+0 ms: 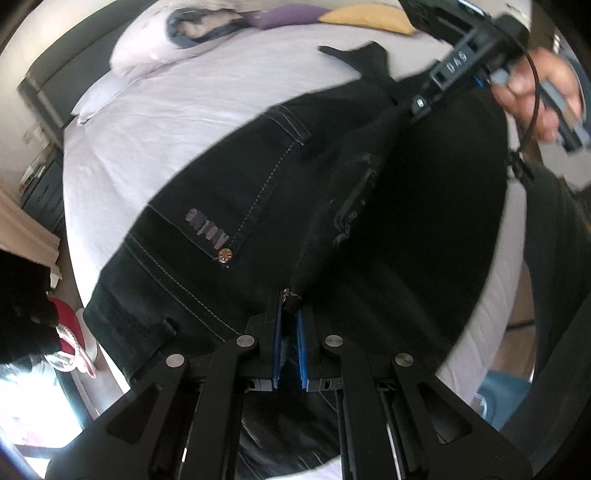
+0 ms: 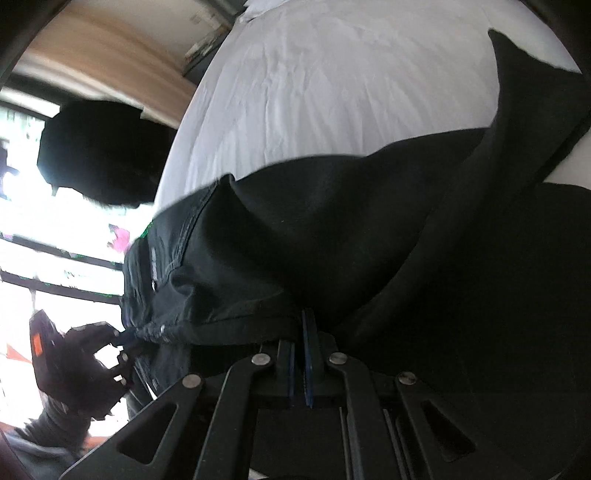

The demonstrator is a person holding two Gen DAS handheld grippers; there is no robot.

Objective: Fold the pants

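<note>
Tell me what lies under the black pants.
Under the black pants lies the pale bed sheet, visible around them. Anything beneath the fabric itself is covered.

pants (image 1: 229, 177): black, pale stitching | sheet (image 1: 177, 110): pale lilac | pads (image 1: 276, 354): blue

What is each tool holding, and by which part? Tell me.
Both hold the black pants. The left tool is shut on the waistband edge near the fly; the right tool is shut on a fabric edge further along.

Bed sheet (image 1: 192, 122), pale lilac and creased. Pillow (image 1: 147, 48) at headboard end, purple cushion (image 1: 284, 16) and yellow cushion (image 1: 373, 18) alongside. Red shoe (image 1: 70, 332) on floor.
</note>
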